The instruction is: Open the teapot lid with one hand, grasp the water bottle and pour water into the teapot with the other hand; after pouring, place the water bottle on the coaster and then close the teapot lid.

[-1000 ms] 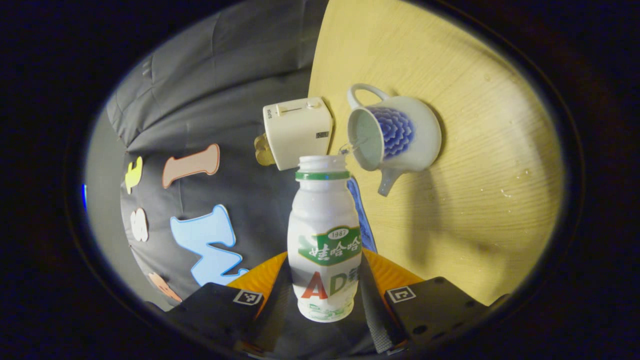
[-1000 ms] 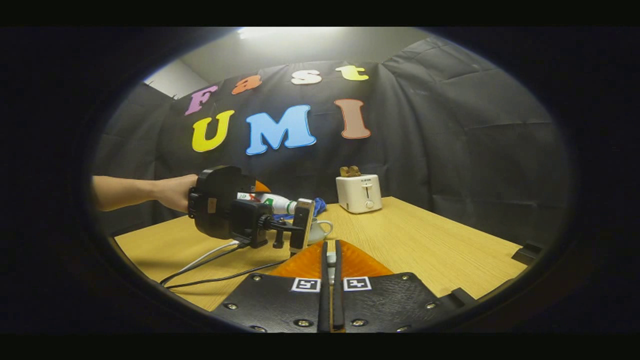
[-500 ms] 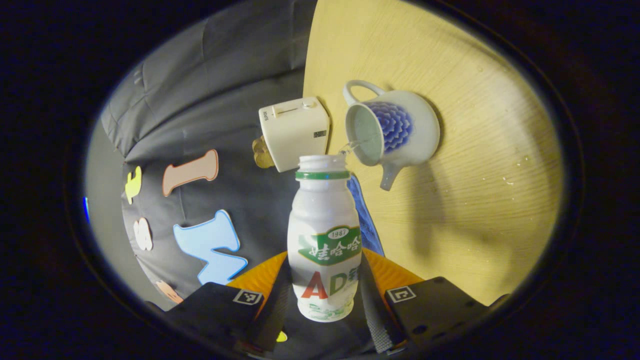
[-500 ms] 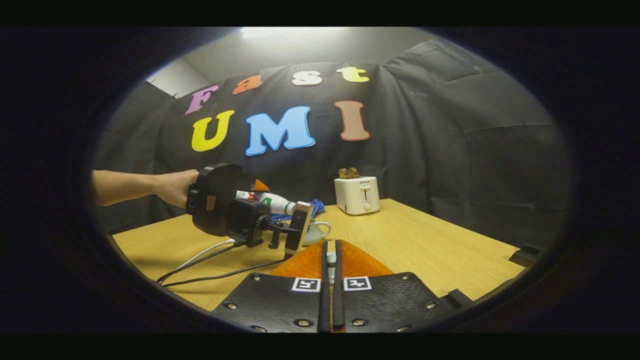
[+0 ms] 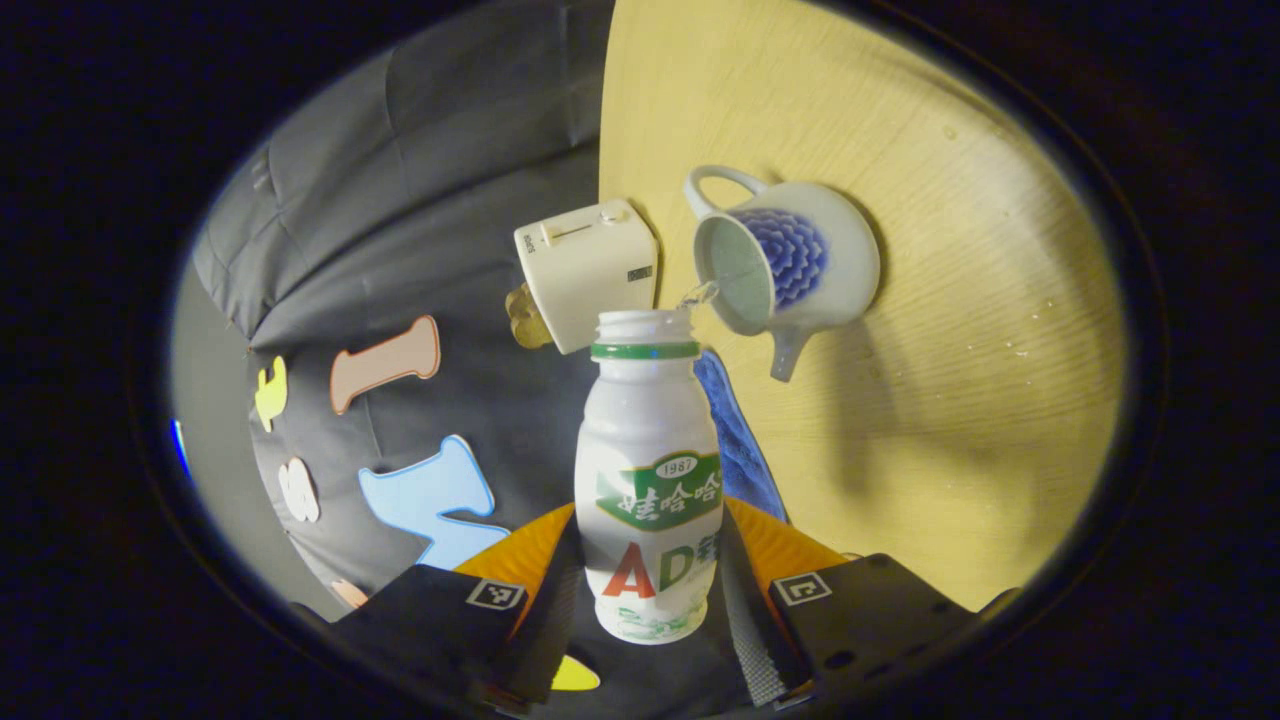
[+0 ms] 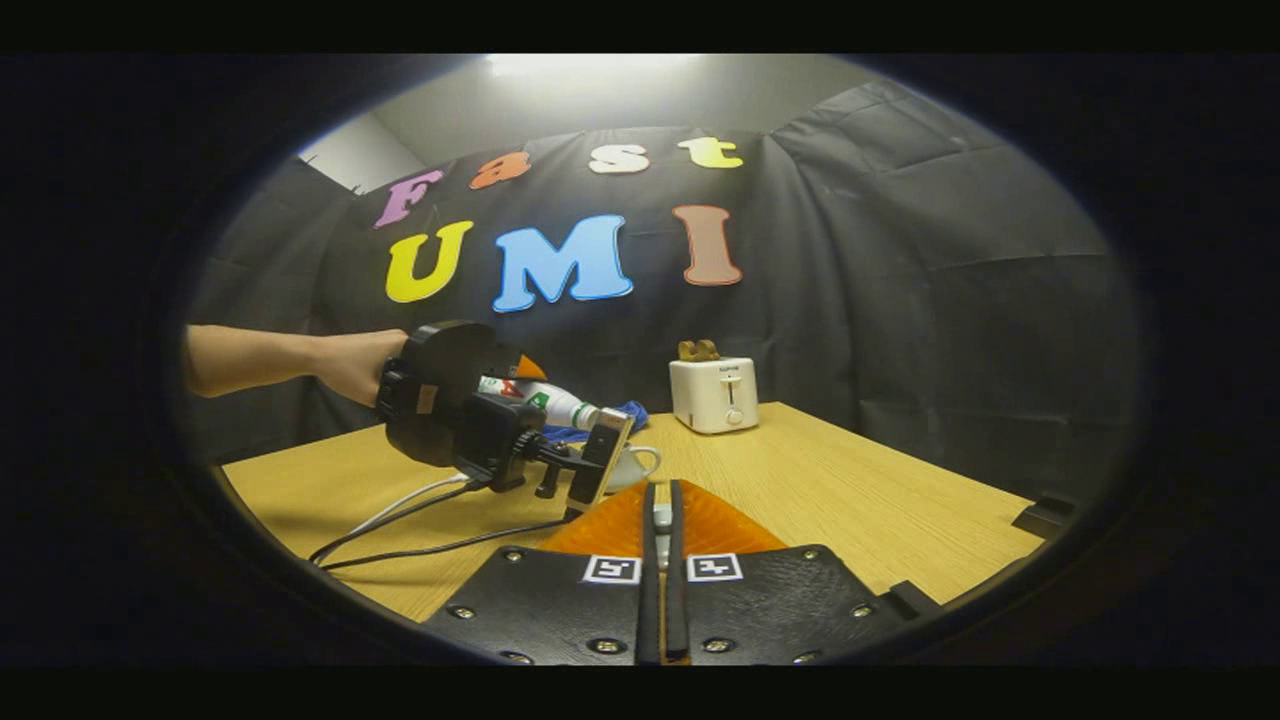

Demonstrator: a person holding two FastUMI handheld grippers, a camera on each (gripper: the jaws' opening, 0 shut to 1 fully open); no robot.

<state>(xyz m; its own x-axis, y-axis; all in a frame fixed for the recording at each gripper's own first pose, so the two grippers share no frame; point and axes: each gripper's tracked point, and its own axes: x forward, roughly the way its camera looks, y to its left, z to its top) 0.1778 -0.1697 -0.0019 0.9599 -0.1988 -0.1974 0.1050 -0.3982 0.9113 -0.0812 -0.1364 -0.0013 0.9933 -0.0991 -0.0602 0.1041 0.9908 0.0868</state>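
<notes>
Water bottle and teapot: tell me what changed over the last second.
The left gripper tipped the water bottle slightly further; water still runs into the open teapot. The right gripper stays shut on something small, probably the lid. The toaster is unmoved.

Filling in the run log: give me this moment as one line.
phase: pouring | left gripper: shut on water bottle, tipped toward teapot | teapot lid: off | right gripper: fingers closed on something small | toaster: behind

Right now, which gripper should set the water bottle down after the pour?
Left. The left gripper is shut on the water bottle, tipped at the open teapot. The right gripper is closed on a small white piece, likely the lid, so it is busy.
</notes>
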